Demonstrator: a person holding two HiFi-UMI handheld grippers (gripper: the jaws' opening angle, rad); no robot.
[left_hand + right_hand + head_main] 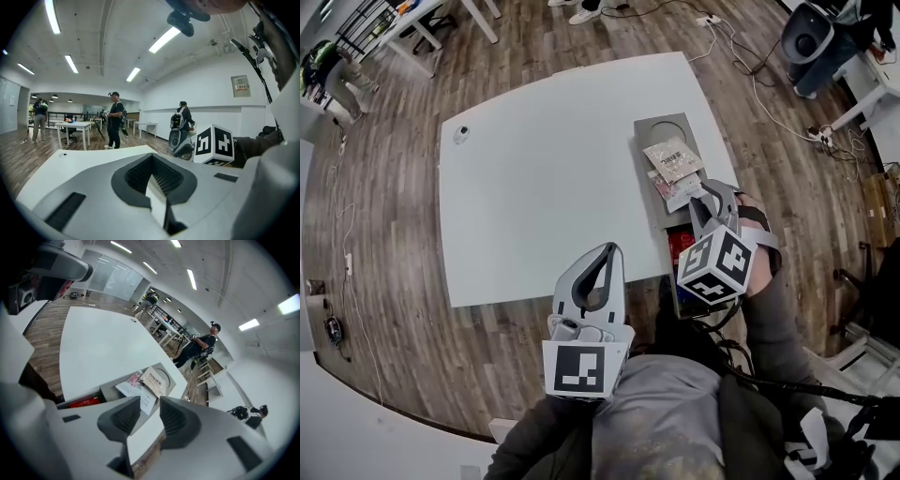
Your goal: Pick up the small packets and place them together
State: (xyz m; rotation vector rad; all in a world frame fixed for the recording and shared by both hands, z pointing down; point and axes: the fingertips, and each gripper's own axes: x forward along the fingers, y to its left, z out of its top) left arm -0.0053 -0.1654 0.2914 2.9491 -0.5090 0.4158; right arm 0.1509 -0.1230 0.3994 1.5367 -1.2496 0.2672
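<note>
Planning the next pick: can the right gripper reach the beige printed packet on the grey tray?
Likely yes: the right gripper, jaws apart and empty, hangs near the beige printed packet on the grey tray; nothing blocks it.

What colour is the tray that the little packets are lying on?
Grey. The tray shows best in the head view.

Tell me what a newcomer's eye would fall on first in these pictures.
First comes the big white table, with a gray tray at its right edge where a few small packets lie overlapping in a heap. Next is the right gripper, hanging over the tray's near end with its jaws apart and empty, just short of the packets. The left gripper, jaws together, is at the table's near edge.
</note>
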